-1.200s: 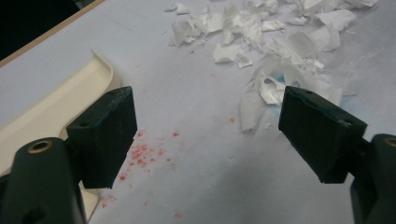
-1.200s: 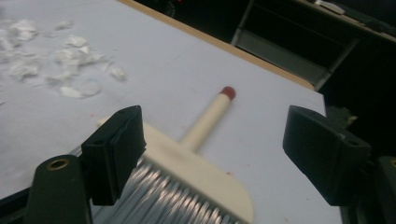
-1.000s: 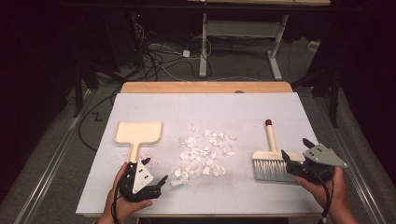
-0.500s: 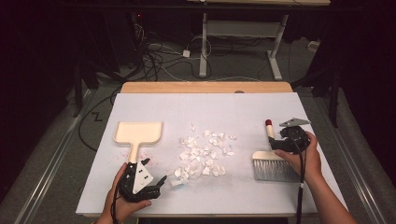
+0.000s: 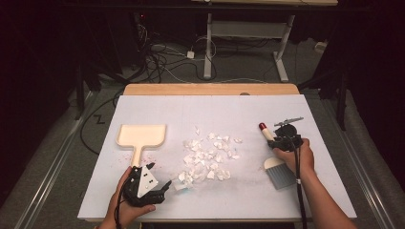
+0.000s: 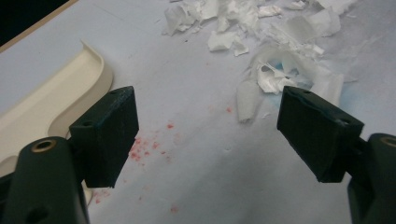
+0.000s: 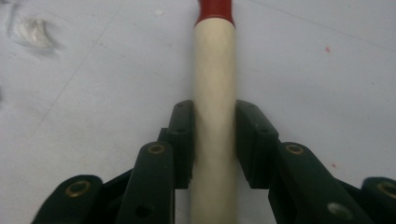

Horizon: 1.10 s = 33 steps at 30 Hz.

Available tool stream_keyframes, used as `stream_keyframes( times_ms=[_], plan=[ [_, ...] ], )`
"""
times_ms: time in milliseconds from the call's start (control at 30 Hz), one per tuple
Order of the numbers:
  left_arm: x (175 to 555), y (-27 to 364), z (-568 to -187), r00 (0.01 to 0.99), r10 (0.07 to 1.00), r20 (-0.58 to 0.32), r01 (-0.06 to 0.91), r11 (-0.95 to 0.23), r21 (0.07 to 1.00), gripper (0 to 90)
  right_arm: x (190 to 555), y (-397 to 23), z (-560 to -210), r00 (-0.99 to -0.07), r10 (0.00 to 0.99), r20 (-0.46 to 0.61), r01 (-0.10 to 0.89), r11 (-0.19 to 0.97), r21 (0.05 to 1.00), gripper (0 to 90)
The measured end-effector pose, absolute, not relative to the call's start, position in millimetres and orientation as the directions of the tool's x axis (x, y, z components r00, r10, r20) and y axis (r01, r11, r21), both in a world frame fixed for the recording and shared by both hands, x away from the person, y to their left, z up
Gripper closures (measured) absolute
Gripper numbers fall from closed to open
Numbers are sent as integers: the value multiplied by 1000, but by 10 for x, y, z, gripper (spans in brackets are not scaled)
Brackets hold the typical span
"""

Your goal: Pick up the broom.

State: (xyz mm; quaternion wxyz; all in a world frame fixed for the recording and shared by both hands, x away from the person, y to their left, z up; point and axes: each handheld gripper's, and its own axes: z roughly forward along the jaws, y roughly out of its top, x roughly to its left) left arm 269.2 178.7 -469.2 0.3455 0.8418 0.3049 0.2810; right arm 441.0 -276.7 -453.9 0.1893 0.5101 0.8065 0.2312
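Since the earlier frames the right tongs (image 5: 282, 138) have travelled from the near right edge of the tabletop (image 5: 239, 107) up to the hand brush (image 5: 273, 160), and their jaws have just been closing, with the brush's handle between them. In the right gripper view both black pads press against the sides of the pale, round handle (image 7: 214, 93), which runs straight up between them to its red end cap (image 7: 215, 9). In the high view the brush lies on the right part of the white tabletop, red tip pointing away from the person, grey bristles toward the near edge, partly under the right hand (image 5: 292, 157).

The left tongs (image 5: 160, 181) rest in the left hand (image 5: 125, 202) near the front edge, just below the handle of the cream dustpan (image 5: 141, 136). In the left gripper view their jaws stand wide apart with nothing between them, above bare tabletop flecked with small red specks (image 6: 149, 149); the dustpan's rim (image 6: 88, 70) shows at the left.

A scatter of torn white paper scraps (image 5: 207, 155) lies in the middle, between dustpan and brush, apart from both. No brand, label or writing can be read on any of these things.
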Motion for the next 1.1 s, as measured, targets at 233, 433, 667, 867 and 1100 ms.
stream_keyframes(
  times_ms=[233, 433, 667, 867, 1100],
  plan=[
    [2706, 1750, -4703, 669, 696, 259, 319, -584, 747, 196, 4388, -2798, -4547, -431, 900, -60, 712, 380, 590, 701],
    [2702, 1752, -4705, 671, 696, 257, 321, -585, 745, 197, 4288, -2880, -4338, -421, 905, -55, 657, 346, 670, 703],
    [2677, 1748, -4681, 669, 699, 252, 322, -578, 749, 200, 4054, -2992, -3959, -410, 911, -40, 553, 284, 783, 705],
    [2667, 1586, -4569, 689, 689, 225, 294, -550, 782, 203, 3845, -2998, -3700, -425, 904, -43, 463, 258, 848, 706],
    [2697, 1312, -4471, 745, 638, 195, 254, -541, 802, 207, 3718, -2836, -3564, -463, 885, -51, 399, 259, 879, 706]
  ],
)
